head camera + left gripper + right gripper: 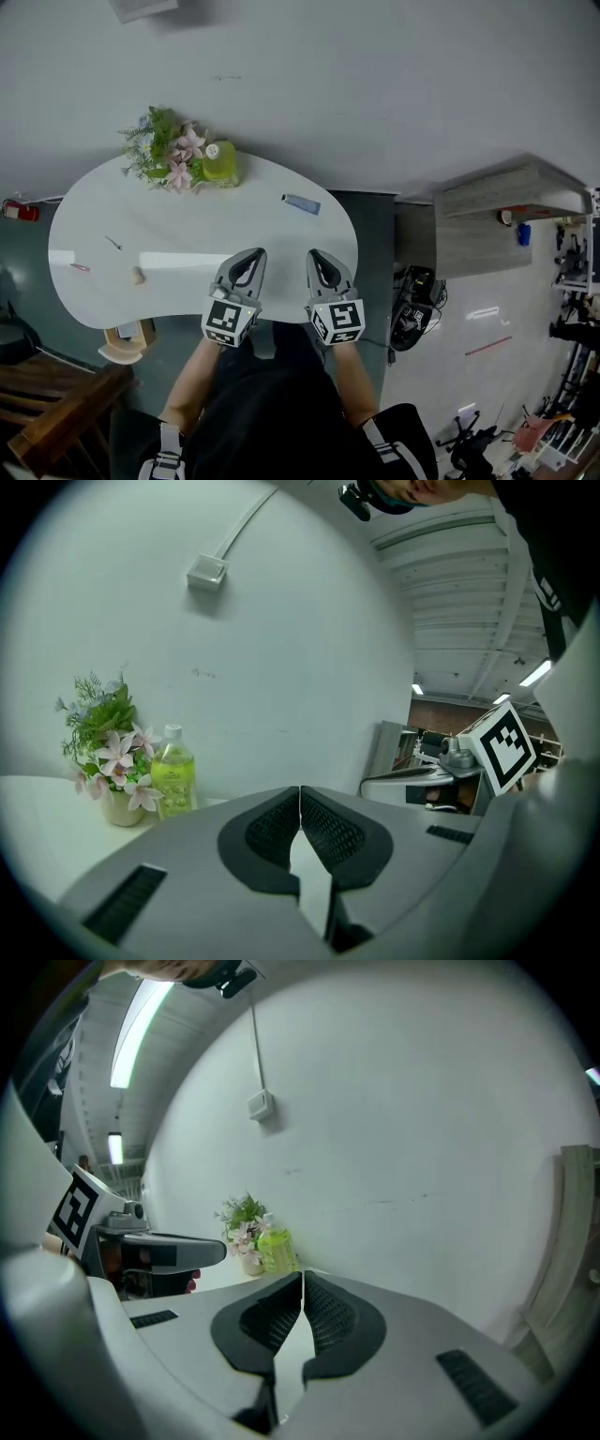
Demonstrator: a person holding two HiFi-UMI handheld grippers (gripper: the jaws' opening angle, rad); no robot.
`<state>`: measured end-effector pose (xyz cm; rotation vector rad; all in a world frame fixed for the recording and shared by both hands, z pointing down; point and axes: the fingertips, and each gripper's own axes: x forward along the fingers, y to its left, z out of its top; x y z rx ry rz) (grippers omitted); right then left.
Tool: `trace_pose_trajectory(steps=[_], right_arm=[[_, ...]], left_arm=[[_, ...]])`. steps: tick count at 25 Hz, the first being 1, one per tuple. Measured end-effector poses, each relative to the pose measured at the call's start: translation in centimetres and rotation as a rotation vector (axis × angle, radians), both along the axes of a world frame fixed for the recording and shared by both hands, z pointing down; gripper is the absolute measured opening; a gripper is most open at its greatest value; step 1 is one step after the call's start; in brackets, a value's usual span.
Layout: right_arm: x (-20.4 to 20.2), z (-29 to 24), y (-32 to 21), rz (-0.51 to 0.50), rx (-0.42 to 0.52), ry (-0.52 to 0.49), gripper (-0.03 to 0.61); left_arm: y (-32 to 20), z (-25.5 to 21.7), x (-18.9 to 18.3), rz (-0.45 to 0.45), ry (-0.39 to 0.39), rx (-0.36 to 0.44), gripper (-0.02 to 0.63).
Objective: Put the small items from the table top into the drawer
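Here both grippers hung over the near edge of the table [94, 225], side by side, pointing toward the far wall [375, 84]. The left gripper [247, 257] was clenched, pads meeting, with nothing between them. The right gripper [320, 259] was likewise clenched and empty. Each gripper view showed the closed seam plainly.

The small items lay on the table top, none touched.
- **Tube:** the blue tube [301, 203] lay ahead of the right gripper, a bit to its left, near the far edge. Its long axis ran crosswise to the gripper's line, slightly slanted, right end nearer. Which end was the cap could not be told.
- **Lump:** the beige lump [138, 276] lay well to the left of the left gripper, about level with its tips. It was too small to give a heading.
- **Stick:** the pink stick [80, 267] lay further left, beyond the lump, near the left rim, with its long axis roughly crosswise.
- **Pin:** the thin grey pin [113, 243] lay left and a little ahead of the left gripper, apart from the lump, slanted diagonally.

The flowers [167, 150] and the green bottle [221, 161] stood ahead-left of the left gripper at the far edge. The bottle was upright, just right of the flowers.
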<state>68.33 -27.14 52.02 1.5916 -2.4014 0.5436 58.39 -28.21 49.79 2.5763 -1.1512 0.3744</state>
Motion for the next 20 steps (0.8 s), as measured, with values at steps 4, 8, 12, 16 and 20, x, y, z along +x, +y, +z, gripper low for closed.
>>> trace_pose_trajectory(steps=[4,8,12,16,20], right_arm=[[0.2,2.1,-2.0,-0.047,-0.035,-0.006,0.032],[-0.1,3.5,-3.4,-0.080,-0.053,-0.014,0.032],[-0.2,4.4,-4.2,-0.107,-0.062,-0.012,0.032],[-0.4,4.8,-5.3,-0.154,-0.051,-0.003,0.032],[-0.7,5.6,-7.4,-0.198,-0.036,0.054,0.034]], left_arm=[[-1.6,1.9,0.5,-0.032,-0.002,-0.037,0.021],[-2.7,3.5,0.5,-0.058,-0.013,-0.057,0.021],[-3.3,4.6,0.7,-0.072,-0.017,-0.074,0.021],[-3.4,4.8,1.0,-0.074,-0.019,-0.079,0.021],[-3.4,4.7,0.9,-0.083,-0.022,-0.080,0.021]])
